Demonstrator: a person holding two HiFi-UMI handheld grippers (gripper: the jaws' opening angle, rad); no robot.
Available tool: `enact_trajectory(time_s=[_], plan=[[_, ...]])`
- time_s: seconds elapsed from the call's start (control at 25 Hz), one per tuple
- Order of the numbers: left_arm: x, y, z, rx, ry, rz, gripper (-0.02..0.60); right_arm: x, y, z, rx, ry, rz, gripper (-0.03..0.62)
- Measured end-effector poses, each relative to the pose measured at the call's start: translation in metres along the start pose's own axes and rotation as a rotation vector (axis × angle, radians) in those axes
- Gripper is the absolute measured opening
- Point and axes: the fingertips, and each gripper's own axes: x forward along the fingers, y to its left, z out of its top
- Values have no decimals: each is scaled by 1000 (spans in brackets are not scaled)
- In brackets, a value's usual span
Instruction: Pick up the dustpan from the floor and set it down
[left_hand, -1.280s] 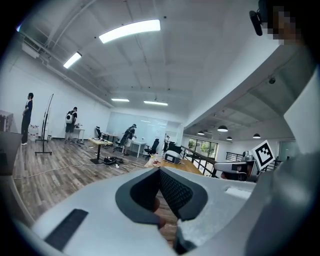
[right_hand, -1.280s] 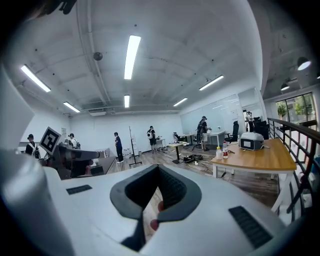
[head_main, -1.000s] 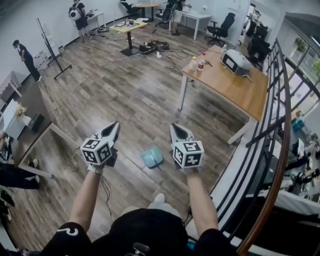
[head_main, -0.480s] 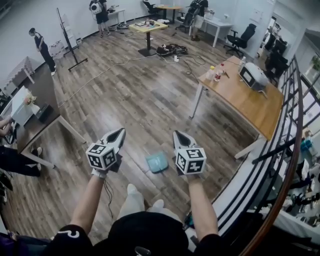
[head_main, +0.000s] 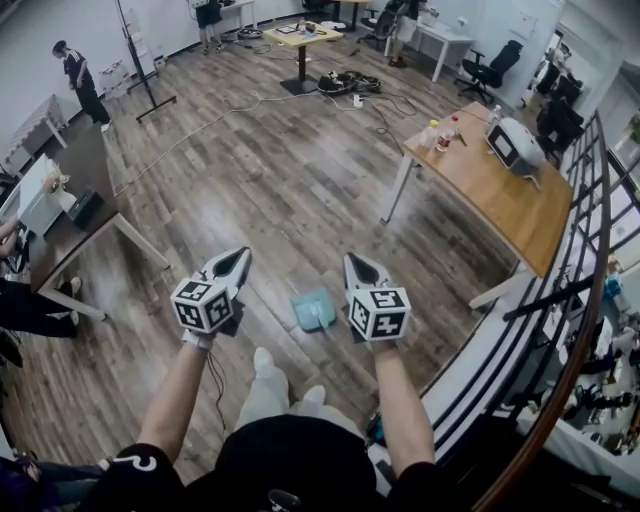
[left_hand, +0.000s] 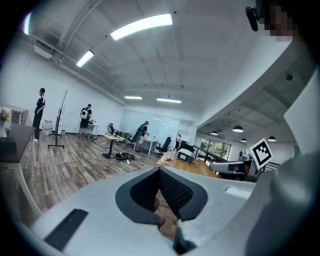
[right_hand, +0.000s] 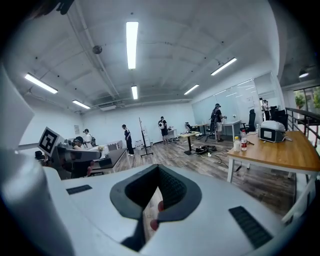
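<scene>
A small teal dustpan (head_main: 312, 310) lies flat on the wooden floor in the head view, just ahead of the person's shoes (head_main: 264, 362). My left gripper (head_main: 233, 262) hangs to its left and my right gripper (head_main: 356, 267) to its right, both above the floor and apart from the pan. Both point forward and slightly down. In the left gripper view the left gripper's (left_hand: 160, 172) jaws stand together with nothing between them. The right gripper's (right_hand: 159, 170) jaws in its own view are likewise closed and empty.
A wooden table (head_main: 500, 195) with bottles and a white device stands at the right, beside a curved railing (head_main: 560, 300). A dark table (head_main: 70, 225) is at the left. Cables (head_main: 340, 85) lie on the floor farther off, where people stand near desks.
The person has stepped forward, with a second shoe now showing. Both grippers have sunk a little and stay shut on either side of the dustpan.
</scene>
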Motion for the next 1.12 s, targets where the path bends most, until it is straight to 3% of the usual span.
enact_trajectory(time_s=[0.64,1.12], plan=[[23,34,-63,-34,74,-48,-3,37,-5,-81,22,132,-39,-6],[56,78,-128,-50,158,-30,-3,82,-22,-152,22,197,-83,-6]])
